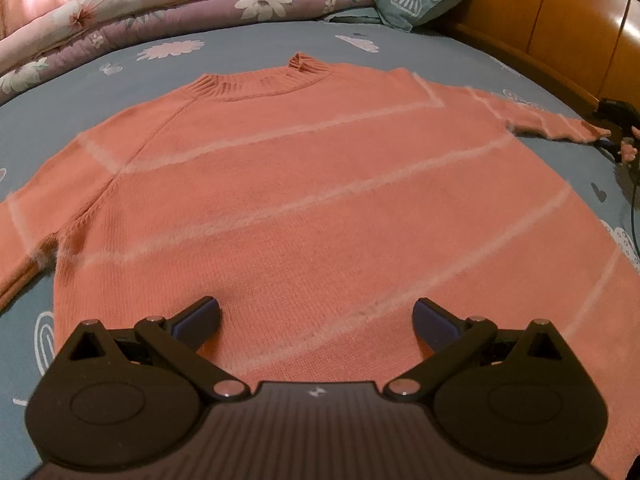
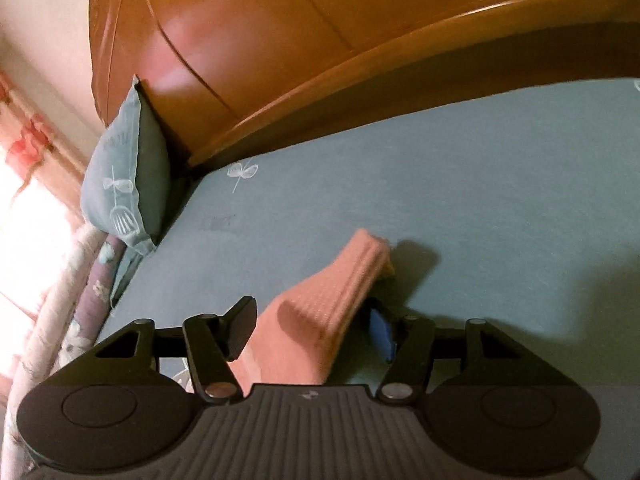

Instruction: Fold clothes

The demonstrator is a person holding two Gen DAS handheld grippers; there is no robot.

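My left tool (image 1: 316, 320) hung with its jaws spread wide and empty over the hem of the coral-pink knitted sweater with pale stripes (image 1: 304, 184), which lay flat and face-up on the blue patterned bed sheet (image 1: 240, 40), probably spread that way to make folding easier. My right tool (image 2: 312, 326) straddled the sweater's ribbed cuff (image 2: 360, 264) at half width; I could not tell whether the pads pressed it. A blue-green pillow (image 2: 120, 196), a flowered quilt (image 1: 120, 12) and the wooden headboard (image 2: 320, 40) bordered the bed, none blocking the sleeve.
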